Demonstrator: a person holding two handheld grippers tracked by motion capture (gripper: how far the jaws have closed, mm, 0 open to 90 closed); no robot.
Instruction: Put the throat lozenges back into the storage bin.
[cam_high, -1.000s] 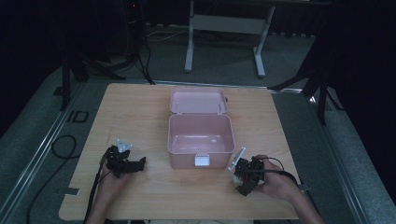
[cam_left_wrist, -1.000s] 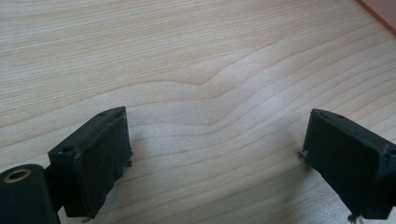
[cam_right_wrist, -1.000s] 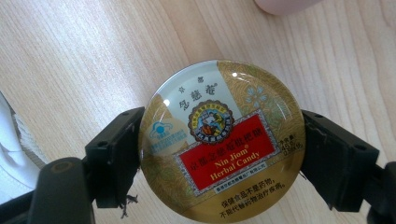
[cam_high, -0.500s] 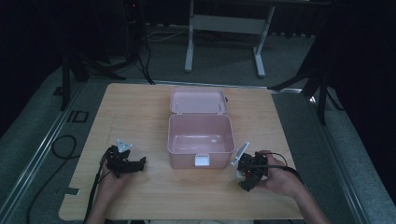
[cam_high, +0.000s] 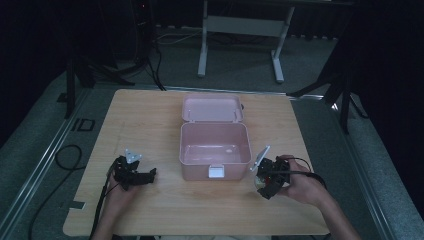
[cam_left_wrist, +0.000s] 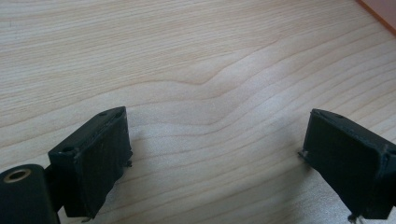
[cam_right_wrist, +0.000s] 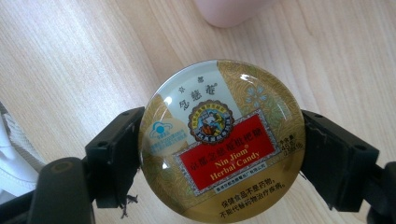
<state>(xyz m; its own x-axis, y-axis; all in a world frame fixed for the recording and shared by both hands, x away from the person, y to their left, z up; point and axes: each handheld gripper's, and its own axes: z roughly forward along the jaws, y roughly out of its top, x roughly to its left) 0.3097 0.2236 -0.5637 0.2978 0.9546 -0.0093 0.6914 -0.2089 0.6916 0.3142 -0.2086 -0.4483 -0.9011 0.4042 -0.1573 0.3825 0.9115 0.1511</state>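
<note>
Wooden table (cam_high: 150, 120): you have it bare apart from one box and your two grippers.

Pink plastic box (cam_high: 215, 145): sits mid-table, hinged lid (cam_high: 212, 108) thrown back flat behind it, white latch (cam_high: 216, 172) facing you. The inside looks empty, with nothing resting on its floor in the high view.

Right gripper (cam_high: 266, 176): you hold it just off the box's front right corner. In the right gripper view its jaws pinch a round gold candy tin (cam_right_wrist: 222, 140) by the rim, one pad on each side, label up and reading "Nin Jiom Herbal Candy". The tin appears to be clear of the wood, with a corner of the pink box at the top edge of that view.

Left gripper (cam_high: 150, 175): low over the table to the left of the box, well apart from it. Its jaws stand spread wide with only wood grain between them.

Progress, as judged: the pick is done, since you have the tin secured. Left to do: carry it over the front wall, set it down inside, let go. Closing the lid, if wanted, is untouched.
</note>
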